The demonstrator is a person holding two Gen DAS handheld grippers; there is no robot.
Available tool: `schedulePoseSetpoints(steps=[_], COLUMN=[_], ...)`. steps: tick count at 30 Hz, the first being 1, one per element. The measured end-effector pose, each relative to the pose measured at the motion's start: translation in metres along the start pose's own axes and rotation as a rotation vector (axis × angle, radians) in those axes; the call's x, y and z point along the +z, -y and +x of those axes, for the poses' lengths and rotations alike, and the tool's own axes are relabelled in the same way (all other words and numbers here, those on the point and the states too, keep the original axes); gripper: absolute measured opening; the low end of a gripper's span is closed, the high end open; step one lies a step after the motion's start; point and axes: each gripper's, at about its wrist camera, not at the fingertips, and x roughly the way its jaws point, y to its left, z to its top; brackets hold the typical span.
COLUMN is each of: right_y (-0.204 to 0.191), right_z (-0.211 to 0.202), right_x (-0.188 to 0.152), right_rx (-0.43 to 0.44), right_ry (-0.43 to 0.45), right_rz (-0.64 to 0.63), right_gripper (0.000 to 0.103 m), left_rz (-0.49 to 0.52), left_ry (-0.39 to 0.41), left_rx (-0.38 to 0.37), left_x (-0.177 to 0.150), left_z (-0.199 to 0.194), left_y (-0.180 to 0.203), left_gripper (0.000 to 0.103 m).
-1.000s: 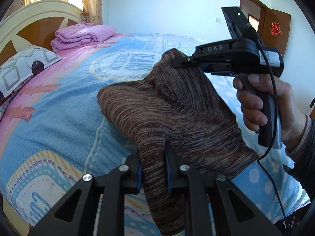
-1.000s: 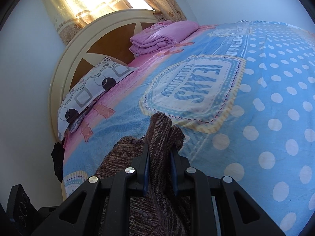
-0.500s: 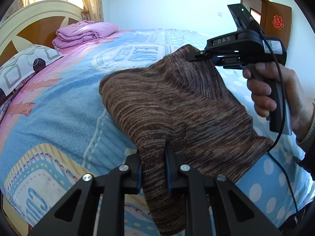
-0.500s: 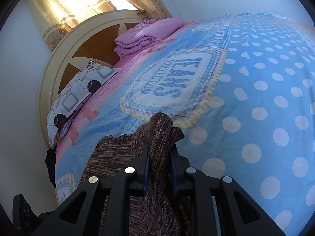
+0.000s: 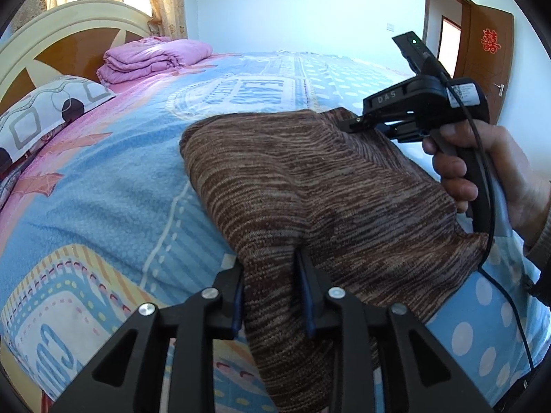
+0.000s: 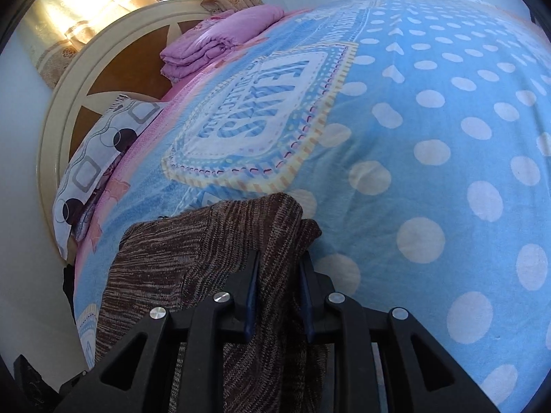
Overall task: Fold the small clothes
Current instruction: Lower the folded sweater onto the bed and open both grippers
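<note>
A brown striped knit garment [image 5: 320,192] lies spread over the blue patterned bedspread [image 5: 113,186]. My left gripper [image 5: 272,261] is shut on its near edge, with fabric bunched between the jaws. My right gripper [image 5: 347,125] is shut on the garment's far right corner, low over the bed. In the right wrist view the right gripper [image 6: 277,258] pinches a fold of the same garment [image 6: 193,251], which trails down to the left over the bedspread [image 6: 413,137].
A folded pink blanket [image 5: 151,56] and a patterned pillow [image 5: 41,110] lie by the cream headboard [image 5: 51,31] at the far left. A brown door [image 5: 478,38] stands at the back right. The bed's edge runs along the bottom of the left wrist view.
Both grippers have lowered and drawn the garment outward, so it now lies flatter and wider on the bed. The right gripper moved right and down with its corner.
</note>
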Motion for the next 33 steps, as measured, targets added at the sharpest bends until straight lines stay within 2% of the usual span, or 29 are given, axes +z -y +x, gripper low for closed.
schedulePoseSetpoints(steps=[5, 6, 8, 11, 14, 16, 20, 23, 24, 25, 29, 32, 33], right_y=[0.004, 0.004, 0.009, 0.014, 0.023, 0.028, 0.023, 0.011, 0.005, -0.002, -0.005, 0.005, 0.005], right_z=[-0.012, -0.015, -0.029, -0.051, -0.074, -0.085, -0.089, -0.086, -0.087, -0.089, -0.104, -0.104, -0.104], right_x=[-0.005, -0.007, -0.016, -0.033, -0.059, -0.079, -0.115, -0.133, -0.137, -0.143, -0.156, -0.155, -0.154], right_rx=[0.022, 0.025, 0.029, 0.040, 0.076, 0.120, 0.192, 0.196, 0.172, 0.121, -0.021, -0.013, -0.017], right_ry=[-0.008, -0.008, -0.006, 0.010, 0.021, 0.015, -0.038, -0.060, -0.055, -0.059, -0.038, -0.036, -0.040], right_rz=[0.013, 0.016, 0.019, -0.011, -0.003, 0.014, 0.021, -0.008, -0.038, -0.078, -0.159, -0.148, -0.152], right_gripper=[0.032, 0.036, 0.045, 0.050, 0.052, 0.053, 0.053, 0.053, 0.048, 0.013, 0.013, 0.013, 0.013], left_rz=[0.007, 0.009, 0.008, 0.016, -0.002, -0.021, -0.055, -0.085, -0.090, -0.093, -0.078, -0.022, -0.013], left_ry=[0.004, 0.004, 0.009, 0.035, 0.092, 0.120, 0.126, 0.097, 0.086, 0.078, 0.081, 0.089, 0.090], left_rx=[0.040, 0.043, 0.058, 0.063, 0.091, 0.117, 0.200, 0.230, 0.237, 0.240, 0.227, 0.250, 0.260], left_x=[0.001, 0.002, 0.003, 0.005, 0.011, 0.016, 0.025, 0.026, 0.024, 0.023, 0.020, 0.015, 0.013], left_z=[-0.003, -0.005, -0.009, -0.021, -0.035, -0.037, -0.019, 0.000, 0.003, 0.005, -0.002, -0.001, 0.002], left_y=[0.003, 0.004, 0.003, 0.004, 0.000, -0.006, -0.021, -0.033, -0.035, -0.035, -0.027, -0.015, -0.013], left_gripper=[0.041, 0.044, 0.060, 0.066, 0.081, 0.081, 0.081, 0.082, 0.082, 0.082, 0.082, 0.093, 0.093])
